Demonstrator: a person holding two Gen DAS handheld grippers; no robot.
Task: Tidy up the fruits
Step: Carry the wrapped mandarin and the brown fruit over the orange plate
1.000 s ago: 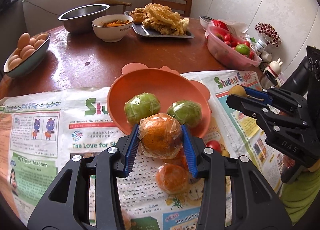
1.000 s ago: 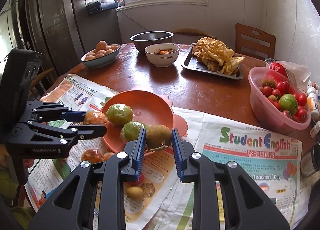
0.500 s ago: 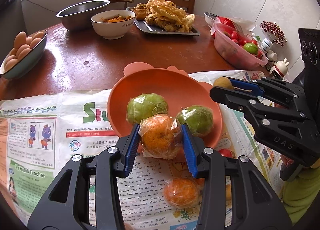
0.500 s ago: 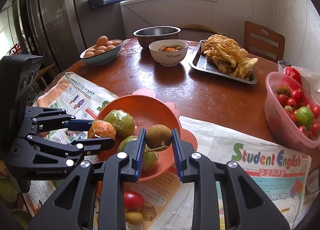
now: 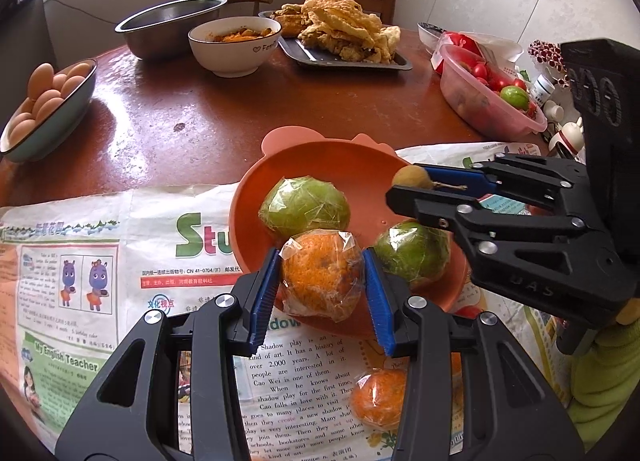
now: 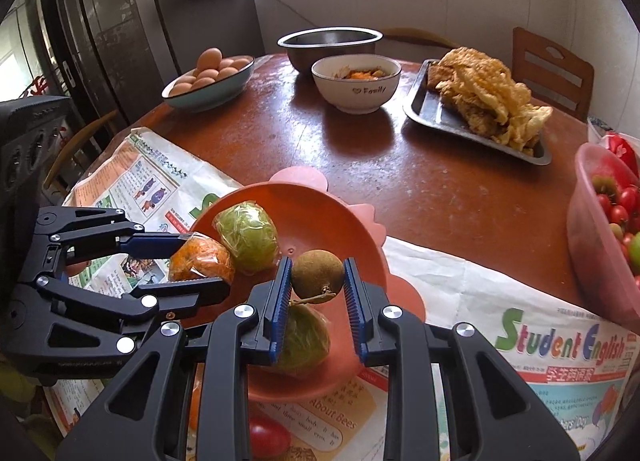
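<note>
Placing step: left gripper (image 5: 322, 275) pinching wrapped orange (image 5: 320, 273), right gripper (image 6: 318, 279) pinching brown fruit (image 6: 317, 276), both above orange bowl (image 6: 352, 229); next, release.

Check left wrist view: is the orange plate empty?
No: two wrapped green fruits already lie on the orange plate.

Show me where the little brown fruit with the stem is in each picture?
Left wrist view: the small brown fruit sits right of centre, pinched at the tips of the right gripper, over the far right rim of the orange bowl.
Right wrist view: the same fruit is at the centre, between the blue pads, above the bowl.
Shared landmark: the orange bowl holding the wrapped green fruits.
</note>
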